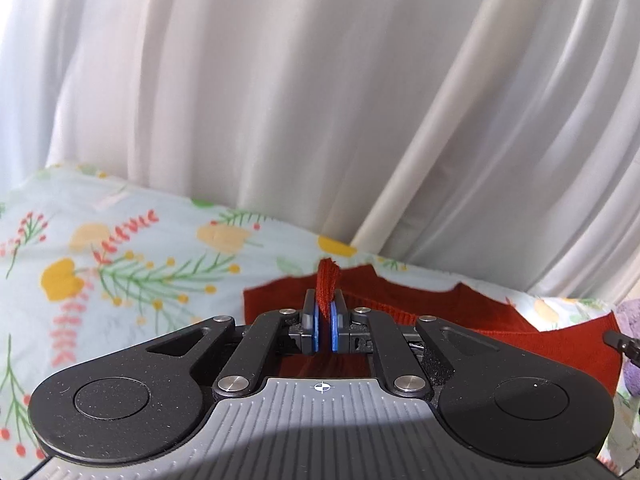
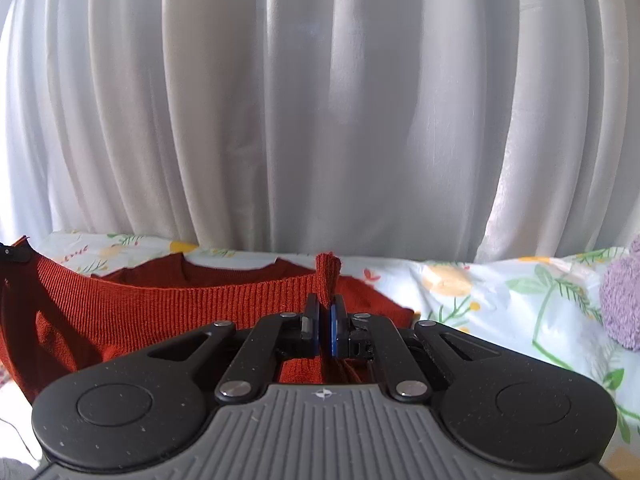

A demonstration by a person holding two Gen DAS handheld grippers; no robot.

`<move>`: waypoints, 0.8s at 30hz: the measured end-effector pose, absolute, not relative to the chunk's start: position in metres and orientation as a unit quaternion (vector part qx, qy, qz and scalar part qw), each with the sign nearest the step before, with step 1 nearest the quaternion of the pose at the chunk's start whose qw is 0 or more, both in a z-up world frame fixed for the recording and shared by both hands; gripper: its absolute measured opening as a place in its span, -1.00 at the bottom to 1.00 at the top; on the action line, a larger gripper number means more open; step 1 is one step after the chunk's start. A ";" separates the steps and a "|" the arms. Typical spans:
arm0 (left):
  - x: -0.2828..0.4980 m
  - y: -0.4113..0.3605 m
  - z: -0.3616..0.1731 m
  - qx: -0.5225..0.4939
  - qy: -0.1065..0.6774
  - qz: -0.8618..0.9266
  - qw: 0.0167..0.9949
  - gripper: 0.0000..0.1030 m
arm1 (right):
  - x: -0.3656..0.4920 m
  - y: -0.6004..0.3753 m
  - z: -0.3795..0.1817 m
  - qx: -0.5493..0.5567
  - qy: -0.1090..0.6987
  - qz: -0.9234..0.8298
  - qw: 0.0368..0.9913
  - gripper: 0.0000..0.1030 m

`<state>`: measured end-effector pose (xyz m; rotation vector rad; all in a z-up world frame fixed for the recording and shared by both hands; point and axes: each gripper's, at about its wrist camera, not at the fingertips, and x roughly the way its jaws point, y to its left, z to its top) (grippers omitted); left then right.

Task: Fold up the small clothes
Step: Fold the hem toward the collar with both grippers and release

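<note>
left gripper (image 1: 324, 322) clamped, right gripper (image 2: 325, 322) clamped (both tilted downward)

Legible text, labels, brands, numbers: none in either view. Sole sign: a small white crosshair-in-circle mark, printed at the middle of the front edge of the grey ribbed housing of the left gripper (image 1: 323, 316), and a like mark at the same place on the right gripper (image 2: 325, 318); neither mark carries letters or figures.
</note>
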<state>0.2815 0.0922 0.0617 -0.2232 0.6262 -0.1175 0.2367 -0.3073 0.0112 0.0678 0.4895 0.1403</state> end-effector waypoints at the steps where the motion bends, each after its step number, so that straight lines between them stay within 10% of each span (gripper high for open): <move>1: 0.288 0.091 0.064 -0.107 0.305 -0.056 0.945 -0.86 | 0.241 -0.306 0.013 0.029 0.238 0.068 0.968 -0.92; 24: 0.418 0.065 0.000 -0.041 0.318 0.034 0.947 -0.82 | 0.396 -0.276 -0.018 -0.005 0.256 -0.035 0.966 -0.92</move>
